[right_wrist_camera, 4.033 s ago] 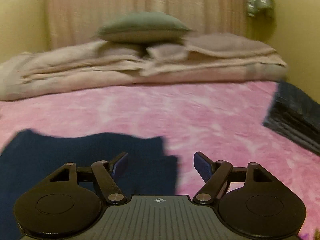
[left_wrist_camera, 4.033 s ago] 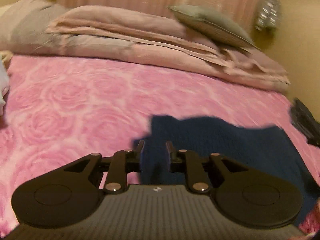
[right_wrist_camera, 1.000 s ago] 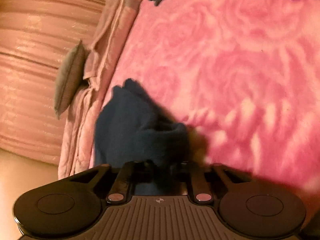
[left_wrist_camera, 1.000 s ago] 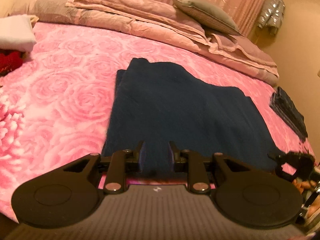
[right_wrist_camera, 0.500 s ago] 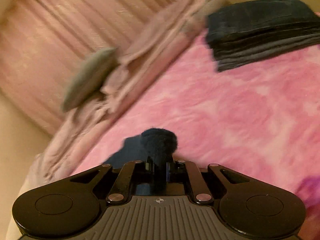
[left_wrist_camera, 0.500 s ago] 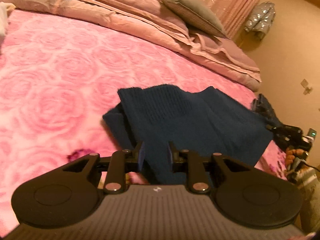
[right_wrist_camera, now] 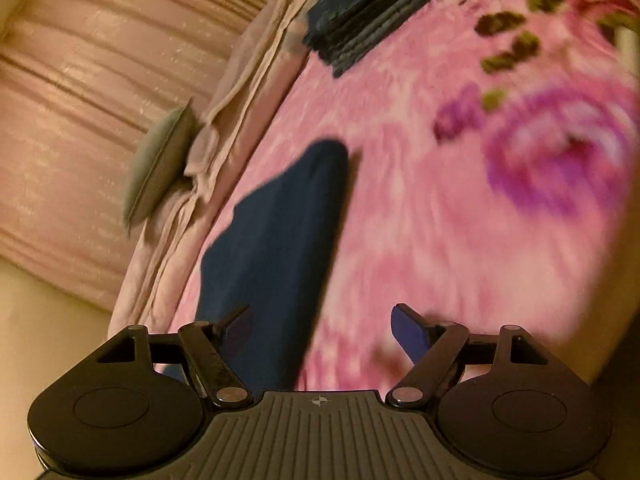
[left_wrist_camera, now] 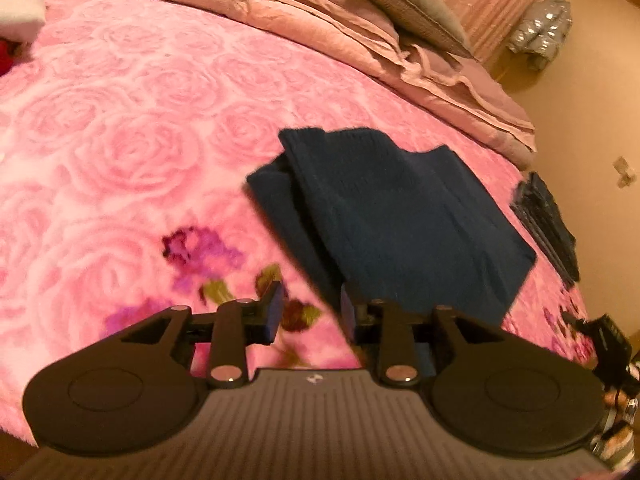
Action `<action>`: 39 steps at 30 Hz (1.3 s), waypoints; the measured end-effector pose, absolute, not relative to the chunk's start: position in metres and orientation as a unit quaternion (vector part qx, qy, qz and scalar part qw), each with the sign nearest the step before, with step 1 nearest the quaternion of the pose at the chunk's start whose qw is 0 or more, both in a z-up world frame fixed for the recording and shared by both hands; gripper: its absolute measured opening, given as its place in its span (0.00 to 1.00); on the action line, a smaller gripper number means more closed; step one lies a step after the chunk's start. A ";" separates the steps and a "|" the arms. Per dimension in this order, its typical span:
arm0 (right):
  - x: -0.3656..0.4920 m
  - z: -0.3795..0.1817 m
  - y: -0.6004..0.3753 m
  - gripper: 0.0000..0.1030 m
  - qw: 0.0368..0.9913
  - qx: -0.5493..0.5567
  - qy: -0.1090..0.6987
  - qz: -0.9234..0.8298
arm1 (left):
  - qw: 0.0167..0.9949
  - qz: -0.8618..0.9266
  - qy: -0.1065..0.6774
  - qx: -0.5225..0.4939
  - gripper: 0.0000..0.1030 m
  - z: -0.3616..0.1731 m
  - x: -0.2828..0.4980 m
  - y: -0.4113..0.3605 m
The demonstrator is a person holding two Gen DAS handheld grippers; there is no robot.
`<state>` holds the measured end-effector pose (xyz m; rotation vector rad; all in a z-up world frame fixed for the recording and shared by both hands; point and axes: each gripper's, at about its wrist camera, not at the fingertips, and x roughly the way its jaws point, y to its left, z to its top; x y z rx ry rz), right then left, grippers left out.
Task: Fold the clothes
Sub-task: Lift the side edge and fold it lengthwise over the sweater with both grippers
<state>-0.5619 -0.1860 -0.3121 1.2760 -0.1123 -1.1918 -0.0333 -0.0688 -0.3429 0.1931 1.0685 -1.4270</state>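
A dark blue knitted garment (left_wrist_camera: 404,216) is seen lying folded on the pink rose-patterned blanket (left_wrist_camera: 132,152) that covers the bed, with a narrower underlying layer showing along its left edge in the left wrist view. The left gripper (left_wrist_camera: 310,310) is held over the garment's near corner; its jaws are opening, and only the blanket's floral print is seen in the gap, the right finger standing at the cloth's edge. The right gripper (right_wrist_camera: 324,330) is seen with its jaws opening wide, the garment (right_wrist_camera: 280,248) lying below and between them without being pressed by either pad. A stack of folded dark clothes (left_wrist_camera: 548,220) is placed near the bed's right edge, well apart from the garment. Along the head of the bed a folded dusty-pink duvet (left_wrist_camera: 320,28) is laid, with a grey-green cushion (left_wrist_camera: 408,4) resting on it. Behind these, pink pleated curtains (right_wrist_camera: 80,92) are hung. A silvery bundle (left_wrist_camera: 540,32) is seen against the beige wall (left_wrist_camera: 580,112). A white folded cloth (left_wrist_camera: 20,8) is set at the blanket's far left corner.
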 end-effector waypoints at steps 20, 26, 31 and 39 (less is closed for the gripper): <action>-0.483 -0.292 -0.213 0.76 0.517 0.641 0.028 -0.567 | 0.532 -0.638 0.506 0.231 0.27 -0.298 0.004 -0.247; -0.459 -0.277 -0.180 0.77 0.470 0.676 0.029 -0.567 | 0.501 -0.636 0.518 0.276 0.35 -0.291 0.019 -0.273; -0.419 -0.273 -0.129 0.76 0.412 0.686 -0.062 -0.596 | 0.461 -0.632 0.563 0.266 0.35 -0.322 0.046 -0.298; -0.336 -0.291 -0.058 0.76 0.271 0.752 -0.287 -0.527 | 0.410 -0.623 0.621 0.244 0.35 -0.350 0.071 -0.316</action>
